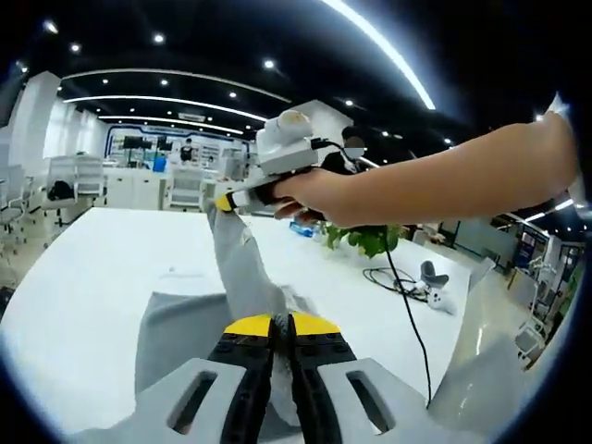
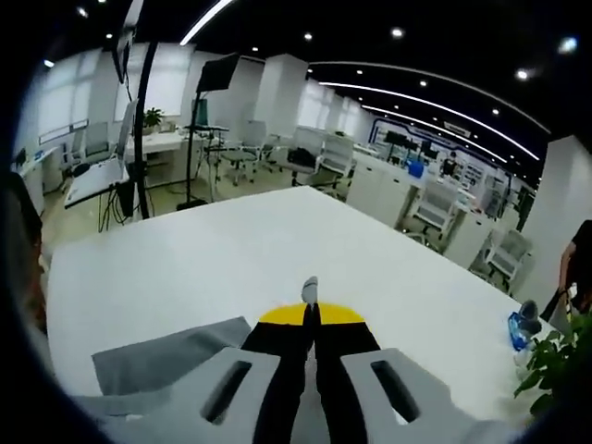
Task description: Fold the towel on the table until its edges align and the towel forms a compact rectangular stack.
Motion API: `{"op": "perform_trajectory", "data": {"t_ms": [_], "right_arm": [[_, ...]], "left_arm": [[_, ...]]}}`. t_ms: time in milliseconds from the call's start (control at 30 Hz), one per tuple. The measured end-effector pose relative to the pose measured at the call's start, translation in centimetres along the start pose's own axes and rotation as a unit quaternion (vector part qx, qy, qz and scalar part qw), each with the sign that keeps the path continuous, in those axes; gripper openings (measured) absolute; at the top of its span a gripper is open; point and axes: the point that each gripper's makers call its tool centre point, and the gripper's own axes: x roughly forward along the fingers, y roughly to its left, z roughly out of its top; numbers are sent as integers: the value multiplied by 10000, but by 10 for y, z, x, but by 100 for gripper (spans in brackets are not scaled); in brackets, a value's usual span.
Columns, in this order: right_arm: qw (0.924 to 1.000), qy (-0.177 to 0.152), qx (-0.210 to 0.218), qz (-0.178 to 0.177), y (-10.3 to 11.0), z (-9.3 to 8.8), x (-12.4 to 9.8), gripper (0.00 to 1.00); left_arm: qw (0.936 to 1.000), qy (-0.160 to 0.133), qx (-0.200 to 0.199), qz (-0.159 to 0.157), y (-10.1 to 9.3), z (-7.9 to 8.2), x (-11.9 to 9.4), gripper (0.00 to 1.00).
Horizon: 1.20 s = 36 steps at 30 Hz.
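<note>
On the white office table (image 1: 92,277), the grey towel (image 1: 185,324) hangs lifted and unfolded; the left gripper (image 1: 281,326) and right gripper (image 2: 310,314) each pinch an edge, so folding has barely begun.

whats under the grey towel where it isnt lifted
The white table lies under the grey towel. Both grippers, left and right, are shut on the towel, holding part of it up. Whatever sits beneath the flat part is covered.

Black fingers (image 1: 250,375), yellow tips, seemingly.
</note>
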Motion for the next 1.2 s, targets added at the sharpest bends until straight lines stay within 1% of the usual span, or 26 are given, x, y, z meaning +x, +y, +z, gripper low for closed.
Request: {"op": "perform_trajectory", "data": {"t_ms": [133,233,333,467,567,600,700,767,833,933,1100,1200], "right_arm": [[10000,30,-7,72,9,-4,8,0],[9999,67,-14,106,15,-6,8,0],[9998,84,-12,164,21,-7,16,0],[9995,122,-93,260,32,-12,25,0],[9994,147,-100,305,40,-14,28,0],[9993,154,-108,330,43,-15,33,0],[9991,142,-133,388,50,-14,35,0],[9988,164,-185,433,56,-13,42,0],[9985,162,-198,475,61,-12,42,0],[9981,205,-199,542,69,-15,45,0],[9974,271,-218,631,83,-22,58,0],[9969,282,-234,699,88,-23,65,0]], "left_arm": [[9999,89,8,65,7,-9,-4,6],[9998,121,-21,143,16,-18,-7,6],[9995,161,-146,237,22,-25,-11,5],[9989,223,-211,354,34,-38,-14,5],[9985,263,-263,406,39,-43,-17,5],[9983,264,-298,417,41,-44,-18,5],[9980,288,-342,448,45,-48,-20,5],[9977,309,-373,476,48,-50,-21,5],[9973,311,-422,517,54,-53,-23,5],[9969,339,-421,569,58,-56,-26,5],[9952,439,-505,715,73,-66,-31,5],[9948,488,-507,735,76,-71,-32,5]]}}
